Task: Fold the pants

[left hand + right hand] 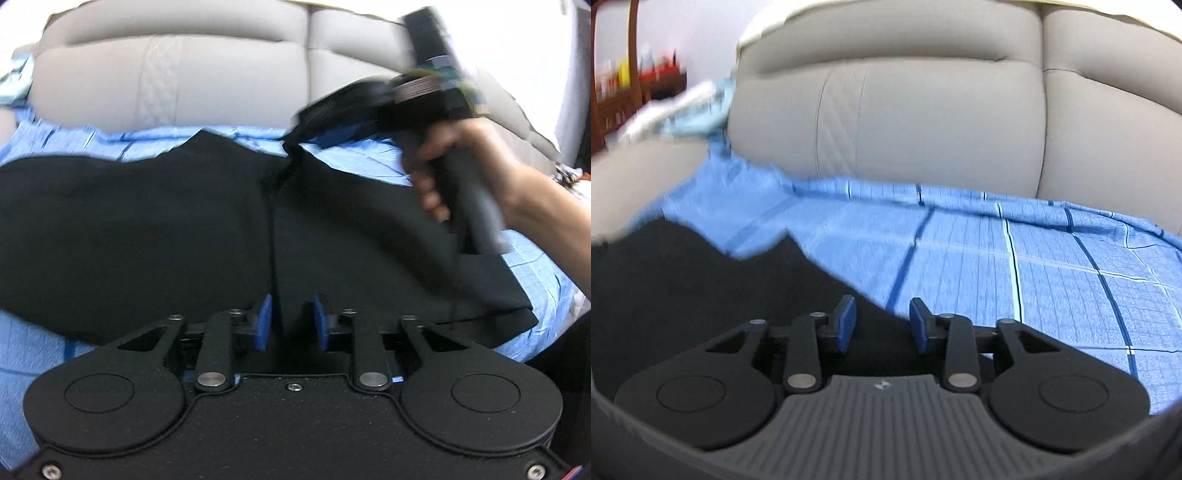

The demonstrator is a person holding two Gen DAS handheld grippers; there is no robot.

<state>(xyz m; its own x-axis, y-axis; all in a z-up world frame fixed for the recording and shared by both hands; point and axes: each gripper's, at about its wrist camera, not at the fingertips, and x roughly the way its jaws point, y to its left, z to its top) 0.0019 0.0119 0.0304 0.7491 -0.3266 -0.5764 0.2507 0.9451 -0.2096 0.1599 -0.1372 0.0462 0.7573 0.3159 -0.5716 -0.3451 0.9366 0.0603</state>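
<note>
With the pants [147, 229] spread on the blue sheet [369, 162], our left gripper [291, 325] pinches their near edge narrowly while our right gripper [882, 325] hangs half-open and empty, so we should regrip the far-right edge squarely before folding.

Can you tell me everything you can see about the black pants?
The black pants are plain, dark, matte cloth with no pattern that shows. They lie spread flat on the blue checked sheet that covers the sofa seat, in front of the grey sofa back. A seam or fold line runs up the middle, and one corner rises in a small bunch near the top. The left gripper has cloth between its blue pads at the near edge. The right gripper hangs above the pants' edge, holding nothing.
</note>
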